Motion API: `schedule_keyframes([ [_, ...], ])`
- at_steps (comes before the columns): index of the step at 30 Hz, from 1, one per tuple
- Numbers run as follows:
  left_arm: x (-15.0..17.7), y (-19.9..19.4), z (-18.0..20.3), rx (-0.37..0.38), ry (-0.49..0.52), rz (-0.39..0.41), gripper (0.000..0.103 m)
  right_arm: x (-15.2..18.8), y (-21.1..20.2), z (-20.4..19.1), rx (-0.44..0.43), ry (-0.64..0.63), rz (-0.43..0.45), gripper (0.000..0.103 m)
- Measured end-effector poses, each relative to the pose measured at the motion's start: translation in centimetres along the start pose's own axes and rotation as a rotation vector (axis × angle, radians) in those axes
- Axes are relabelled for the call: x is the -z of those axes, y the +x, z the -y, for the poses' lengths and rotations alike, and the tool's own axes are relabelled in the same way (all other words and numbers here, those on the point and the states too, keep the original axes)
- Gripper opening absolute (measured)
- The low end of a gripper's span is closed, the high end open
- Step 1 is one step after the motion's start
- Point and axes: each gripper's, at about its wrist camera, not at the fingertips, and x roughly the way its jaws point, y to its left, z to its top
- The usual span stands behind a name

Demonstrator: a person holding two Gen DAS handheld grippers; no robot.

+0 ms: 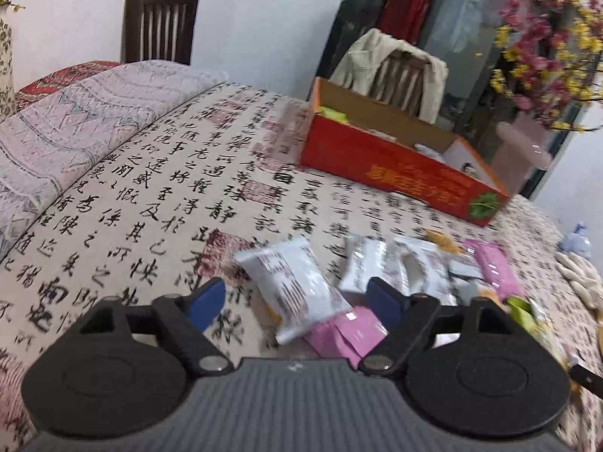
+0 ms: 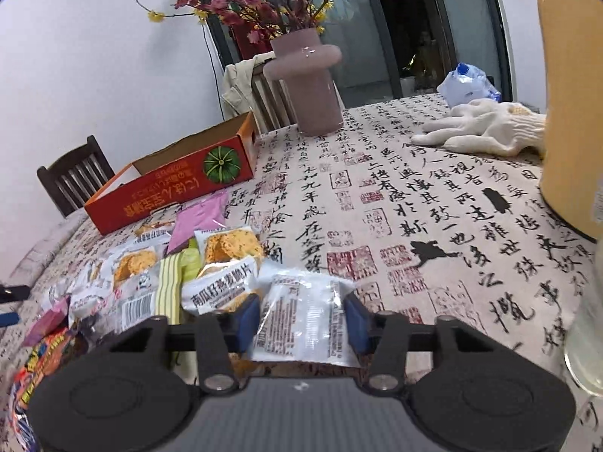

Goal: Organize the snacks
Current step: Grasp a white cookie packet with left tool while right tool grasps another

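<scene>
An open orange cardboard box (image 1: 395,165) stands on the table with a few snacks inside; it also shows in the right wrist view (image 2: 169,188). Several snack packets lie in a loose pile before it (image 2: 150,275). My left gripper (image 1: 297,301) is open, its blue pads either side of a white packet (image 1: 294,286) that lies on a pink packet (image 1: 346,333). My right gripper (image 2: 303,318) has its blue pads against both sides of a white crinkled packet (image 2: 305,320), which bows up between them.
The table has a calligraphy-print cloth (image 2: 414,226). A pink vase (image 2: 312,86) with flowers stands behind the box. White gloves (image 2: 482,128), a yellow container (image 2: 573,94) and a clear glass (image 2: 588,339) are at the right. Chairs (image 1: 162,22) stand around.
</scene>
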Motion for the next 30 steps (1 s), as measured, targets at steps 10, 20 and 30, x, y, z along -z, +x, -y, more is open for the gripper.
schedule_keyframes([
  [10, -0.5, 2.0, -0.4, -0.009, 0.001, -0.024, 0.036, -0.9, 0.9, -0.1, -0.019, -0.013, 0.015, 0.042],
  [20, 0.0, -4.2, -0.5, 0.038, 0.016, 0.076, 0.034, -0.6, -1.9, -1.3, -0.017, -0.069, 0.065, 0.041],
  [30, 5.7, -12.6, -0.3, 0.067, 0.071, 0.156, 0.034, 1.1, -7.0, -4.8, -0.044, -0.172, 0.127, 0.041],
])
